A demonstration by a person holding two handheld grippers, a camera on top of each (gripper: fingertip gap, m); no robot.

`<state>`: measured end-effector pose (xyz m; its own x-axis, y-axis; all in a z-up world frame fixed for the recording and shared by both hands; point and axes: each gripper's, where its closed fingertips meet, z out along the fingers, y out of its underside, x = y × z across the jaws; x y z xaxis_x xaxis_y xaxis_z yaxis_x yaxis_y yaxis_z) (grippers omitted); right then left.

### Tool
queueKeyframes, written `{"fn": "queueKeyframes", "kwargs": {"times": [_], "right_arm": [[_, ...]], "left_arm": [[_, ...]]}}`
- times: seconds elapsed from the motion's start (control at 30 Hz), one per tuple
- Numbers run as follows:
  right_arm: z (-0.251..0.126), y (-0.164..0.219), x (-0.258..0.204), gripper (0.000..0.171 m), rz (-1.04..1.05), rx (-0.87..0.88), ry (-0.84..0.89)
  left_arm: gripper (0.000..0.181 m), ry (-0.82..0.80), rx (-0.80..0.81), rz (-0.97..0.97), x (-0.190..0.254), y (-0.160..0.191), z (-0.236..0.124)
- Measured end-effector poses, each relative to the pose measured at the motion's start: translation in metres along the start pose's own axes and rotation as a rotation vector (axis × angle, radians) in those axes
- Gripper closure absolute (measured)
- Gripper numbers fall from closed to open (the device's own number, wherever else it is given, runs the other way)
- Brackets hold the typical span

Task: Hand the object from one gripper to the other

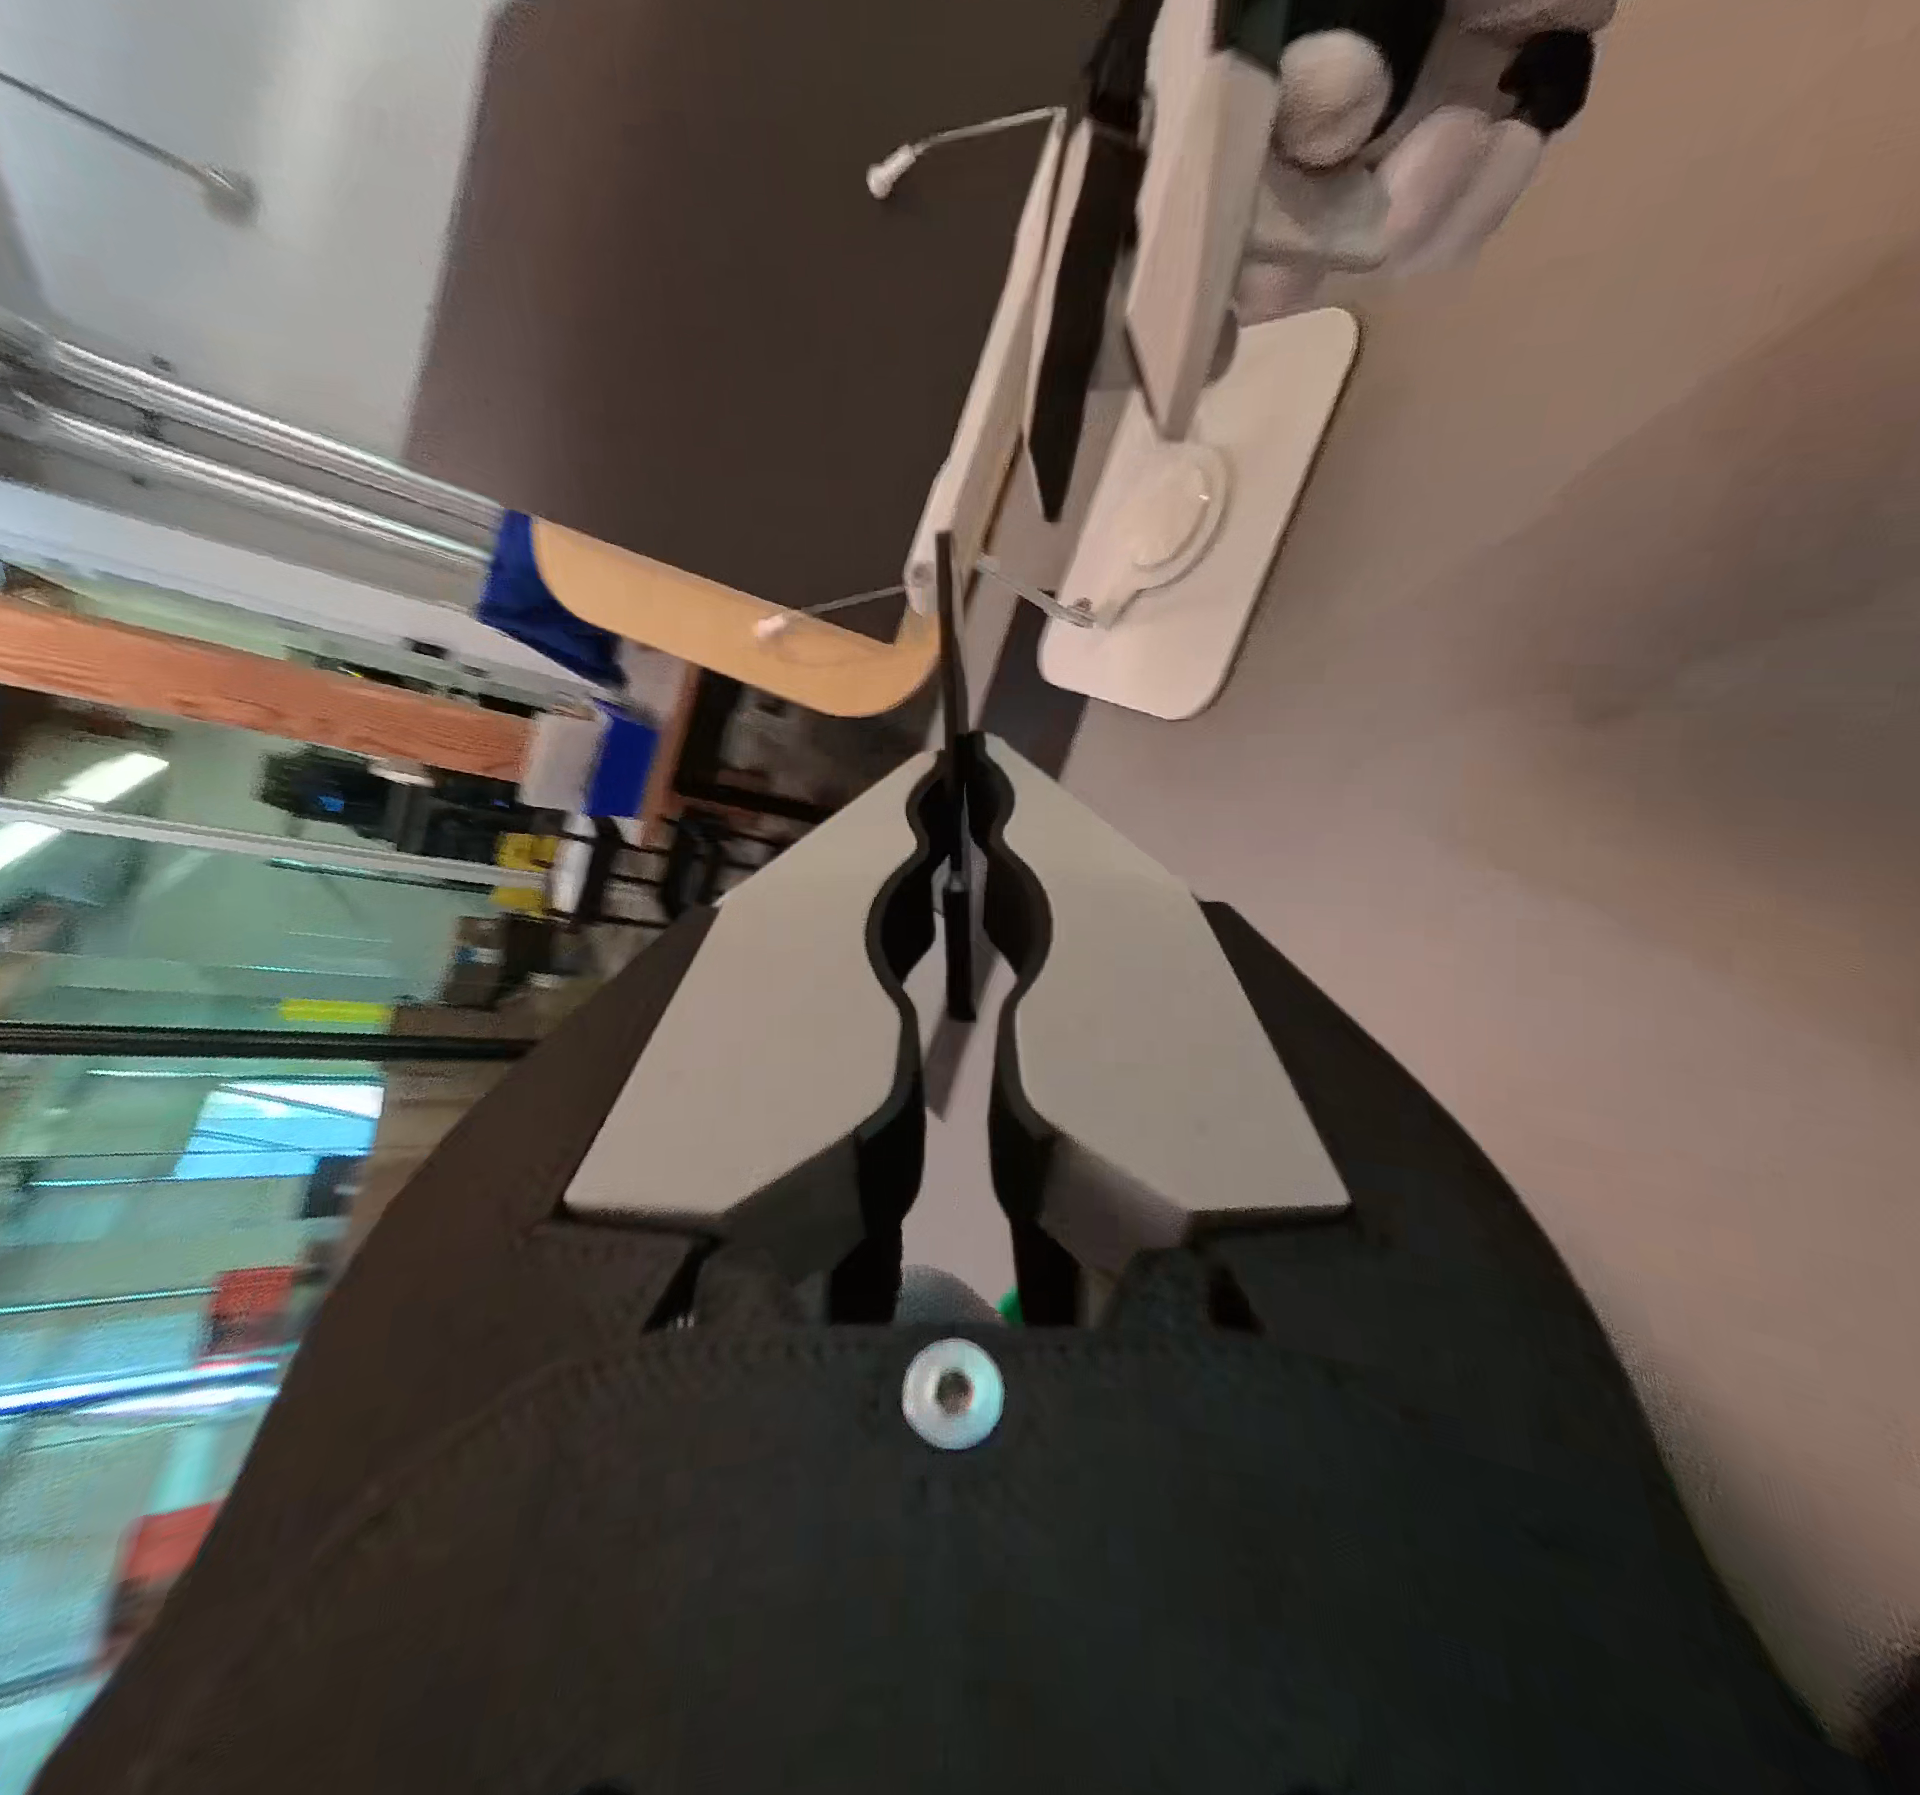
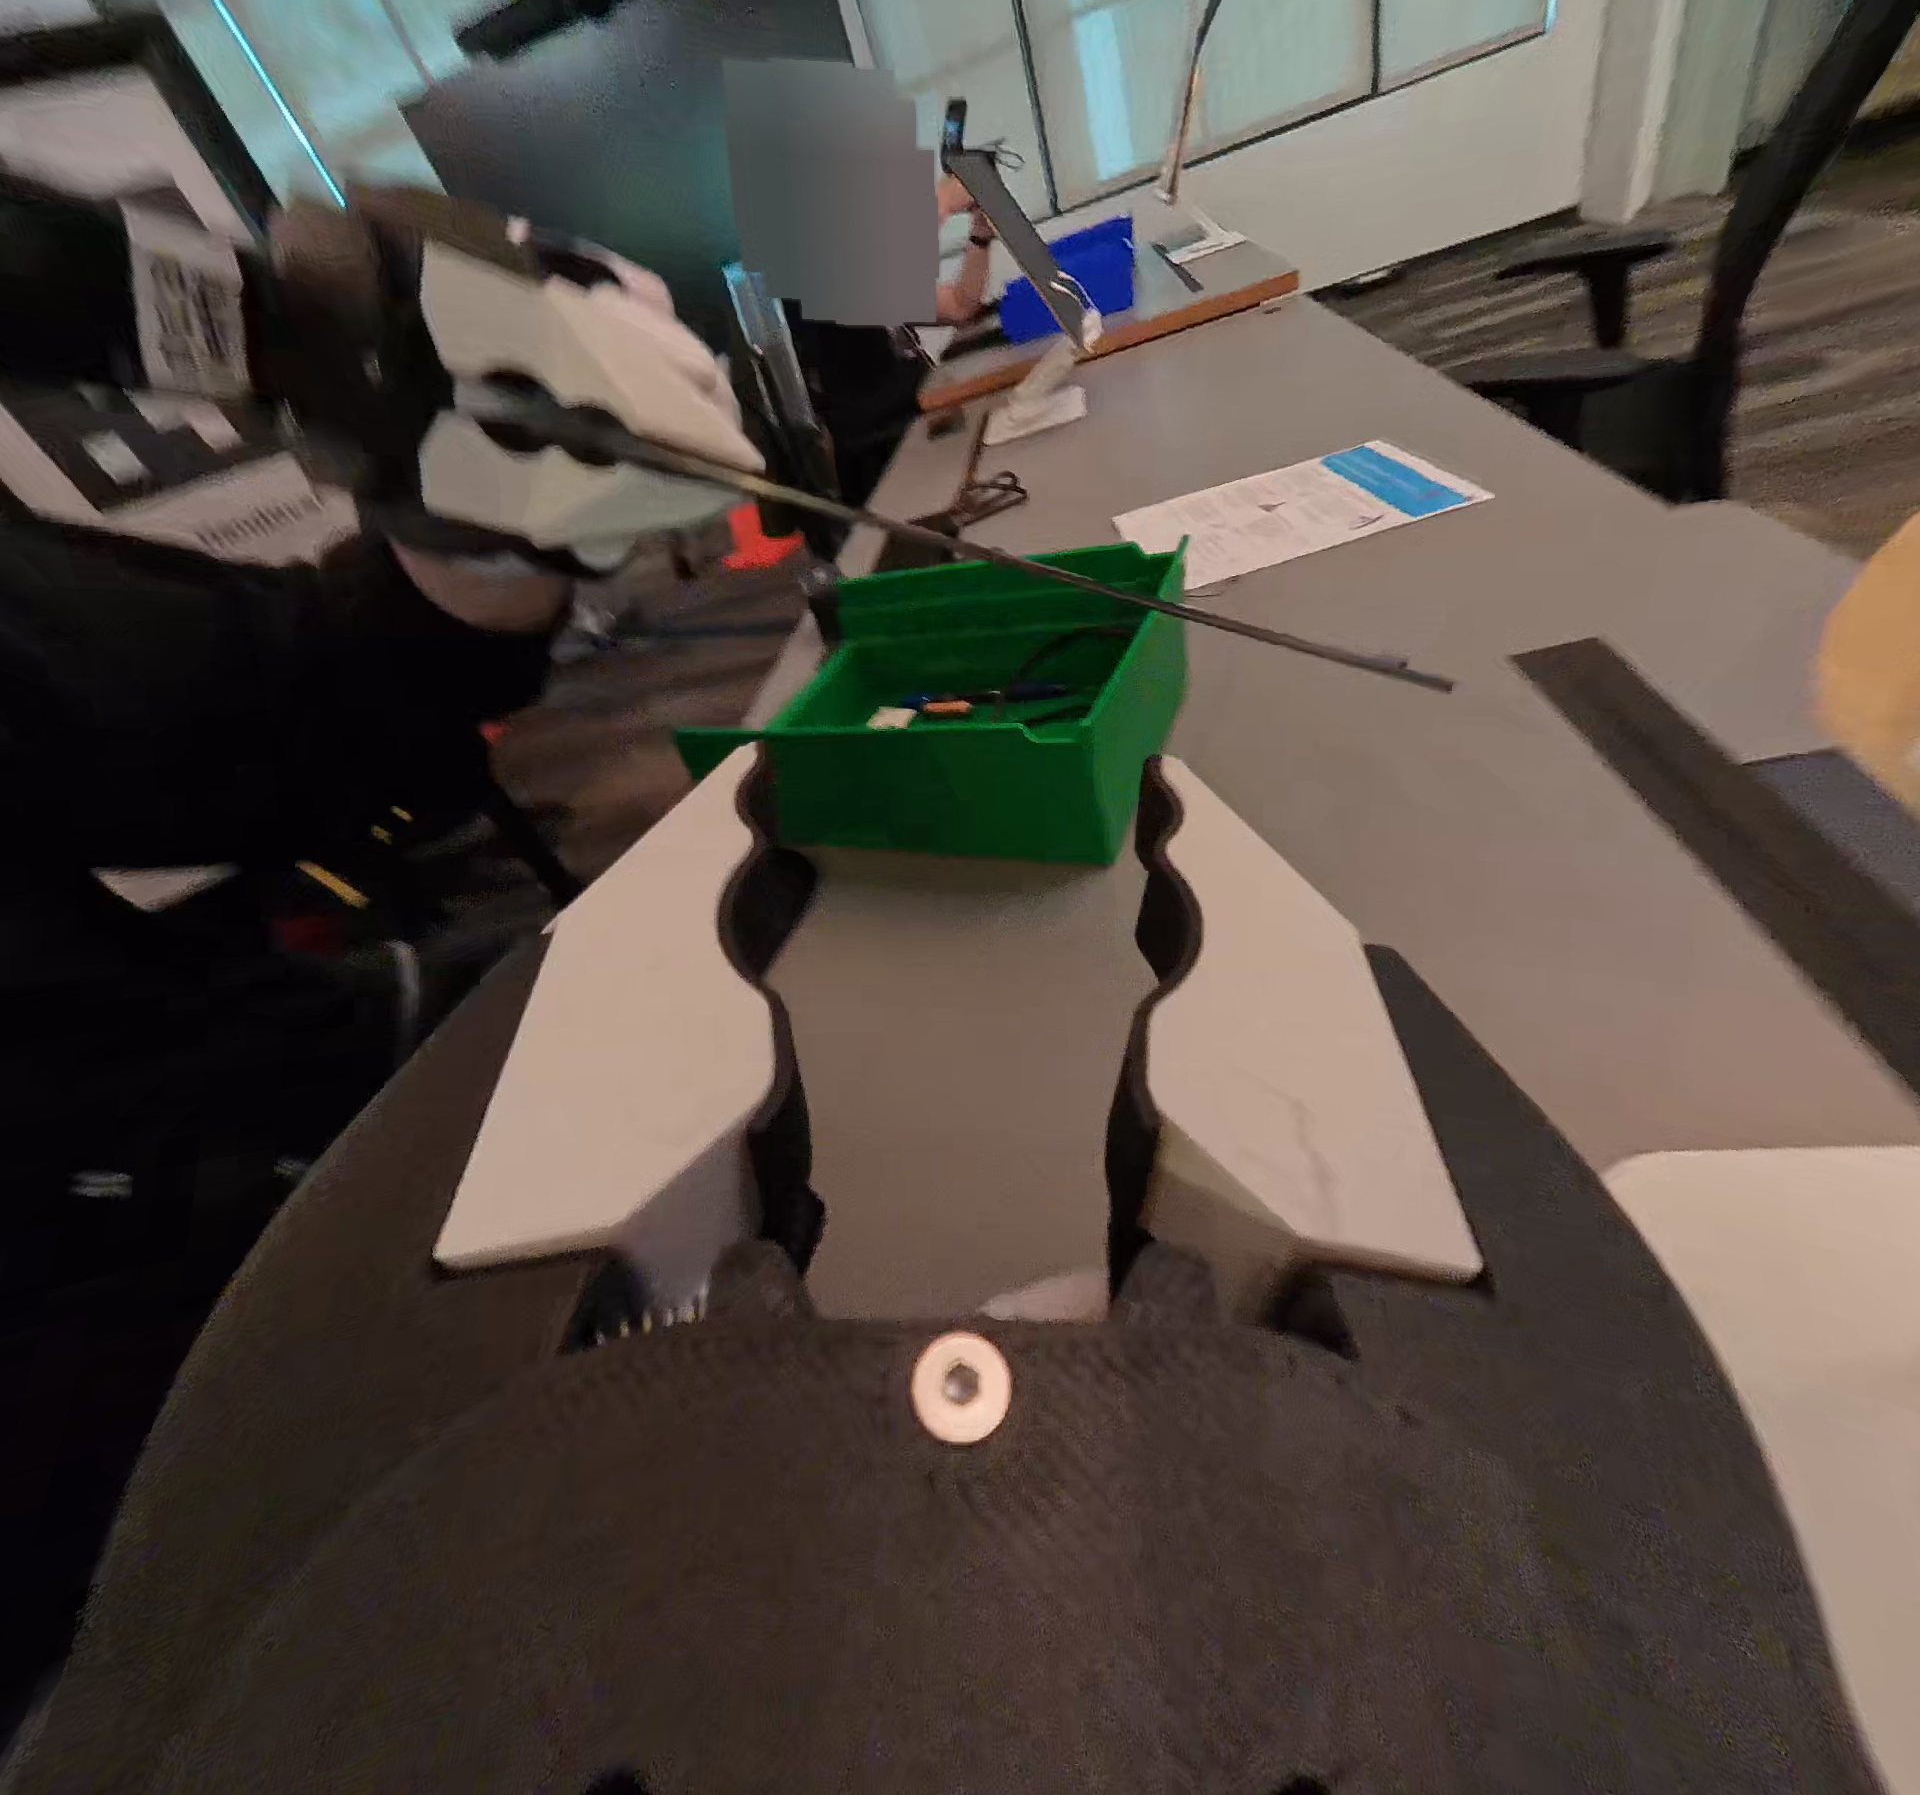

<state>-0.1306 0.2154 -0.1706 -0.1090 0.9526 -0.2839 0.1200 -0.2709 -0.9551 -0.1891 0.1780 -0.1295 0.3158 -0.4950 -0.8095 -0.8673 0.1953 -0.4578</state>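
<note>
**A:** Where's the rod right now?

**B:** In the left tool [image 1: 961, 758]. Its jaws are pinched together on the thin black rod [image 1: 954, 789], which sits in the notches near the tips and pokes out past them. In the right wrist view that tool [image 2: 717, 472] sits up at far left, and the rod [image 2: 1039, 573] runs from it down to the right, crossing above the green bin [image 2: 966, 789] without touching it.

**A:** And the right tool?

**B:** The right tool [image 2: 961, 789] is spread wide with nothing between its fingers [image 2: 644, 1018]. It hangs over the grey worktop [image 2: 1403, 914], nearer than the bin, and the rod's free end lies well beyond its tips.

**A:** So which step is this?

**B:** I'd say the approach before the handover. One side holds and the other is ready, but they haven't met.

**A:** What does the next move need?

**B:** The right tool must rise and travel far and right until the rod's free stretch lies between its open fingers, then turn so they cross the rod squarely. It's a slim thing, so it should seat in a notch. The left should let go only once the right has closed firmly.
</note>
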Motion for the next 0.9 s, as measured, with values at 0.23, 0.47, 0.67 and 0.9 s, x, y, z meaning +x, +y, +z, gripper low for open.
{"fn": "queueKeyframes", "kwargs": {"times": [0.23,0.47,0.67,0.9], "right_arm": [[0.01,0.001,-0.008,0.084,-0.344,-0.129,0.164],[0.04,-0.006,0.04,0.049,-0.795,-0.269,0.688],[0.059,0.007,0.055,0.063,-0.84,-0.302,0.839],[0.063,0.011,0.053,0.064,-0.754,-0.278,0.77]], "left_arm": [[0.181,0.235,-0.074,-0.331,-0.007,0.0,-0.001],[0.181,0.406,0.038,-0.836,-0.025,0.004,0.012],[0.181,0.531,0.071,-0.952,0.001,-0.006,0.017],[0.181,0.499,0.125,-0.962,-0.003,-0.009,0.019]]}}
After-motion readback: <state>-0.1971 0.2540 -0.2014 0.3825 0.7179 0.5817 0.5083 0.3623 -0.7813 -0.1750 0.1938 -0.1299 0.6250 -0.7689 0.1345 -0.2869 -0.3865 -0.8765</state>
